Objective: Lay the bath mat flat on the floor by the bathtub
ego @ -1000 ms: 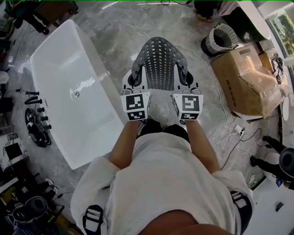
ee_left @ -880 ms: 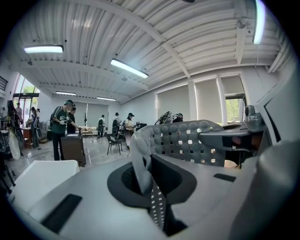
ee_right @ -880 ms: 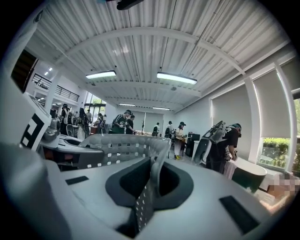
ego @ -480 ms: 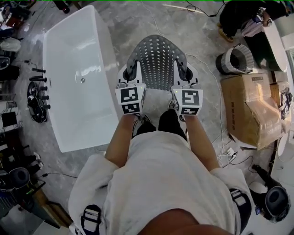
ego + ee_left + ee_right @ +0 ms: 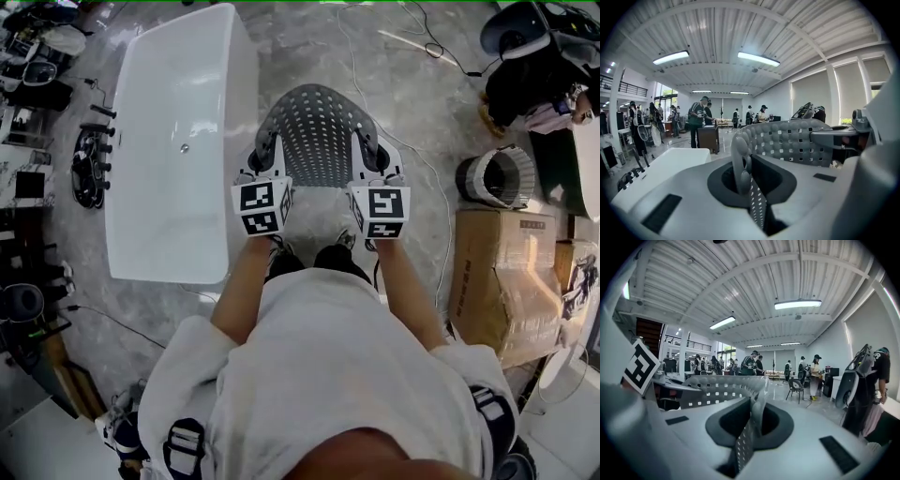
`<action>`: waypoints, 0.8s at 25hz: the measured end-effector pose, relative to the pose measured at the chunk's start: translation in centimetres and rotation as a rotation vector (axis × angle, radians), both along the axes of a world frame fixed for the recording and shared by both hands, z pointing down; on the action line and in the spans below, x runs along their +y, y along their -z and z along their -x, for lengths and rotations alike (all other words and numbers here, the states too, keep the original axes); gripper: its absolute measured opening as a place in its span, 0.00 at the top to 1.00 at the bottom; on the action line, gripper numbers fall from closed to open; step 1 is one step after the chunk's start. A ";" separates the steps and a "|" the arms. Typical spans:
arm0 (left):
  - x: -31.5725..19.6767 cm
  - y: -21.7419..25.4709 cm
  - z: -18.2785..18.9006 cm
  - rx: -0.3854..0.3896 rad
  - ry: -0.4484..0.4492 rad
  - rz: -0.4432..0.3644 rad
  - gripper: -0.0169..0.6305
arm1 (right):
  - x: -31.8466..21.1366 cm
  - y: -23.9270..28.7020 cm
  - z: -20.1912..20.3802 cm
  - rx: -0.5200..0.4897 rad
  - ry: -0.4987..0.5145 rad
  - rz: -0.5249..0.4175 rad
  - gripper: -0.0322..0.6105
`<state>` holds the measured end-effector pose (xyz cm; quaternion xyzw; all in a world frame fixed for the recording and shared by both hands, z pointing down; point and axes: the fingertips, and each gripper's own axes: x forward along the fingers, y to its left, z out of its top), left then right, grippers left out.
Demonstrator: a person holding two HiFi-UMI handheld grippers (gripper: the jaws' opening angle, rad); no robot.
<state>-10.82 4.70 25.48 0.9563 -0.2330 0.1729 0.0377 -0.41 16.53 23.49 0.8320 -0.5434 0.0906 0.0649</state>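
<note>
Left tongs (image 5: 266, 157), right tongs (image 5: 369, 156) clenched on mat (image 5: 319, 127) edge, mid-frame — uneven release could leave mat creased, skewed from tub (image 5: 178, 141).

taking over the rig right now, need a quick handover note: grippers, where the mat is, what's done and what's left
left gripper: shut on one side edge of the bath mat.
right gripper: shut on the opposite edge.
Mat: held up off the floor, arched between the two grippers in front of the person. The bathtub is just to the left.
Done: mat gripped at both sides and positioned beside the tub.
Left: lower it, spread it flat on the floor along the tub, then open both jaws.
</note>
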 end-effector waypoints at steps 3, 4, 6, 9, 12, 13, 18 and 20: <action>0.7 -0.8 -1.1 -0.005 0.028 -0.003 0.93 | 0.6 -0.8 -1.7 -0.003 0.036 -0.004 0.92; 0.8 -1.1 -1.3 -0.009 0.040 -0.001 0.93 | 0.7 -1.1 -2.1 -0.005 0.047 -0.003 0.92; 0.6 -1.5 -1.6 -0.018 0.066 0.000 0.93 | 0.6 -1.4 -2.8 -0.005 0.073 0.000 0.92; 0.6 -1.3 -2.1 -0.025 0.094 -0.019 0.93 | 0.3 -1.4 -3.7 -0.002 0.097 -0.003 0.92; 0.8 -1.3 -2.5 -0.034 0.101 -0.032 0.93 | 0.2 -1.6 -4.2 -0.010 0.109 -0.009 0.92; 0.8 -1.4 -2.5 -0.036 0.103 -0.031 0.93 | 0.1 -1.8 -4.2 -0.013 0.111 -0.009 0.92; 0.1 -1.4 -2.1 -0.031 0.125 -0.031 0.93 | -0.8 -2.1 -3.9 -0.024 0.127 0.003 0.92; -0.5 -1.7 -2.2 -0.031 0.136 -0.032 0.93 | -1.1 -2.4 -4.0 -0.020 0.136 0.012 0.92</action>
